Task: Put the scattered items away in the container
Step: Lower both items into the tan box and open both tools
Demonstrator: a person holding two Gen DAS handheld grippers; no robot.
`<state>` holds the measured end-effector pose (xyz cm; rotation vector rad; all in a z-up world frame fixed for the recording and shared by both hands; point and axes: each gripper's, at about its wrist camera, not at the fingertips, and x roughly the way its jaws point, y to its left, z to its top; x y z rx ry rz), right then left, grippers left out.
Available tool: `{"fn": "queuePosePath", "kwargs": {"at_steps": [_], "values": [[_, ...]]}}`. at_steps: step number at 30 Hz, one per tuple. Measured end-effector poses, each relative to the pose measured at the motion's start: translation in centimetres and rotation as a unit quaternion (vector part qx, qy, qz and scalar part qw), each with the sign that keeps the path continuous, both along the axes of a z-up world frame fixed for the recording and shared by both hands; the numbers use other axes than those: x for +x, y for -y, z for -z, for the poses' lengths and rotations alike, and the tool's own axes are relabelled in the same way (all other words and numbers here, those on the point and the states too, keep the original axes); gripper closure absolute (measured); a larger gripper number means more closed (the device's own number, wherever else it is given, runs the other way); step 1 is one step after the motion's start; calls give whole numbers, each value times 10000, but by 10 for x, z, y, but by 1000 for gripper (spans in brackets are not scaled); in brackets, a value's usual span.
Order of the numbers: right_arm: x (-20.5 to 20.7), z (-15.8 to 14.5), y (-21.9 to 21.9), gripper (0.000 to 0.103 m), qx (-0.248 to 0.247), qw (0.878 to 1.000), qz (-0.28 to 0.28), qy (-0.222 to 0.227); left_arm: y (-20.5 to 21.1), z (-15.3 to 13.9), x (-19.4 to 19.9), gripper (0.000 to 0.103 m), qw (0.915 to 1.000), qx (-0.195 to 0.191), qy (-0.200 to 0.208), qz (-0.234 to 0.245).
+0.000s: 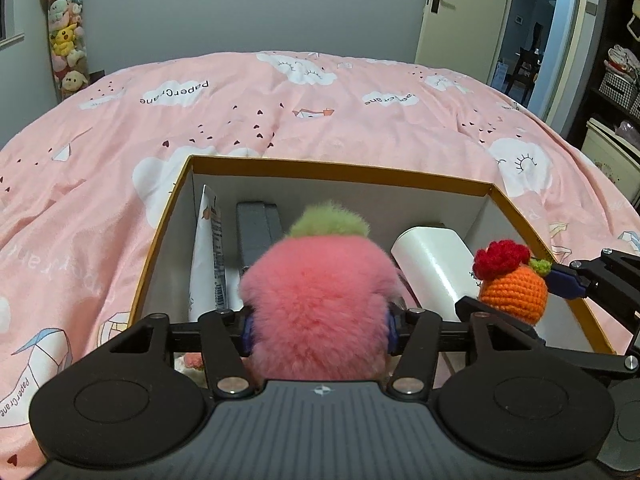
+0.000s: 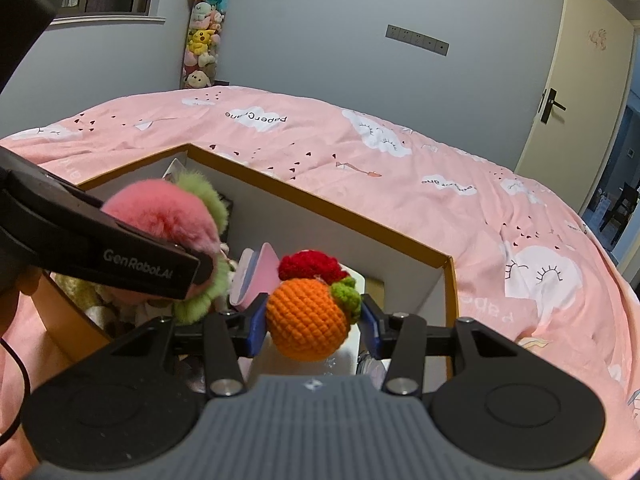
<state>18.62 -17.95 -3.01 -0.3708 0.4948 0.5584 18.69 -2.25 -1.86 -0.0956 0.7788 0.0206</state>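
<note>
Toys held over the box (image 1: 332, 176), one in each claw
Left claw (image 1: 320, 330) spread around pink pompom (image 1: 316, 300); right claw (image 2: 316, 330) grasps crochet orange (image 2: 306, 320); only left view shows grey case (image 1: 258, 236)

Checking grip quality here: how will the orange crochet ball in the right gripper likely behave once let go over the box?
The orange crochet ball looks soft and light, so it probably lands gently. Being round, it may roll off the white bottle below.
</note>
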Motion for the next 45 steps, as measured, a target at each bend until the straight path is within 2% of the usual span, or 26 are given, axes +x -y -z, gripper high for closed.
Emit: {"fn": "queuePosePath", "kwargs": {"at_steps": [6,15,18,26,36,41,45], "values": [[1,-1,1,53,45,10000,-11,-67,1,-5,-2,26,9998,58,170,25],[-4,-10,4,48,165,9998,-44,41,0,-23,-8,26,9989,1,472,26],[-7,-16,5,43,217,9997,-70,134,0,-31,-12,25,9982,-3,603,36],[-23,-30,9,34,369,9984,-99,415,-2,-49,-32,24,9958,-32,914,-10],[-49,-45,19,29,769,9952,-37,597,-1,-58,-60,23,9938,98,1106,-17],[-60,-47,25,29,1009,9933,41,561,-1,-56,-74,20,9932,97,1159,-92],[-58,-44,29,28,1223,9916,206,368,-4,-52,-84,18,9924,-5,1189,-302]]}}
